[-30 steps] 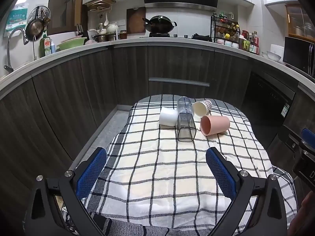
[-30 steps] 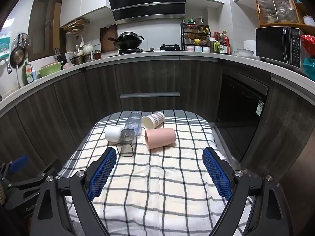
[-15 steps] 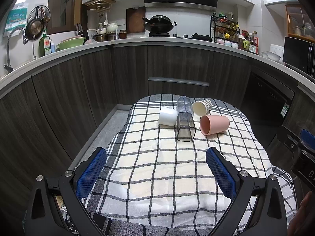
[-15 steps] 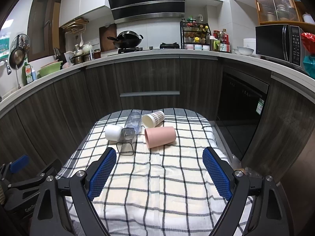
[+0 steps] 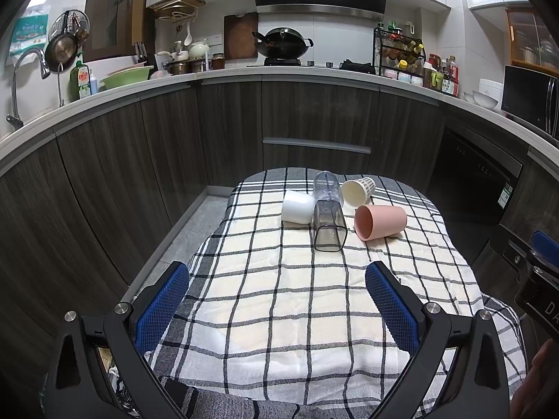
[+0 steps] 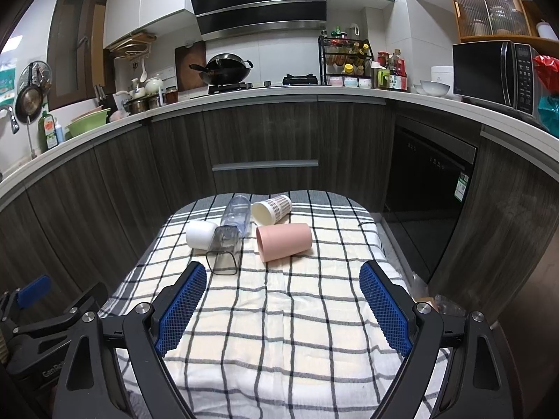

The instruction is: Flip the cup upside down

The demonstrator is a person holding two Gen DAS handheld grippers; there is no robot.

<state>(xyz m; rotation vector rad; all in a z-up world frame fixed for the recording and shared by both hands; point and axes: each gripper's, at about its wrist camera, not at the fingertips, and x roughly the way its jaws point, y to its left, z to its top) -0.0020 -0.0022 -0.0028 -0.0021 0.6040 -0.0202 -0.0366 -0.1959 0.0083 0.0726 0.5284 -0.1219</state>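
Several cups lie on their sides at the far end of a checked tablecloth (image 5: 279,296): a white cup (image 5: 297,207), a smoky square cup (image 5: 328,226), a clear bluish cup (image 5: 326,185), a patterned paper cup (image 5: 358,190) and a pink cup (image 5: 380,221). They also show in the right wrist view: white (image 6: 201,233), smoky (image 6: 225,249), clear (image 6: 237,214), paper (image 6: 272,208), pink (image 6: 283,241). My left gripper (image 5: 277,302) is open and empty, well short of the cups. My right gripper (image 6: 281,309) is open and empty, also short of them.
Dark wood cabinets (image 5: 314,129) curve round behind the table. The counter holds a wok (image 5: 281,43), a spice rack (image 5: 398,54) and a microwave (image 6: 496,73). The floor drops away left of the table (image 5: 188,230). The other gripper shows at the left edge (image 6: 35,317).
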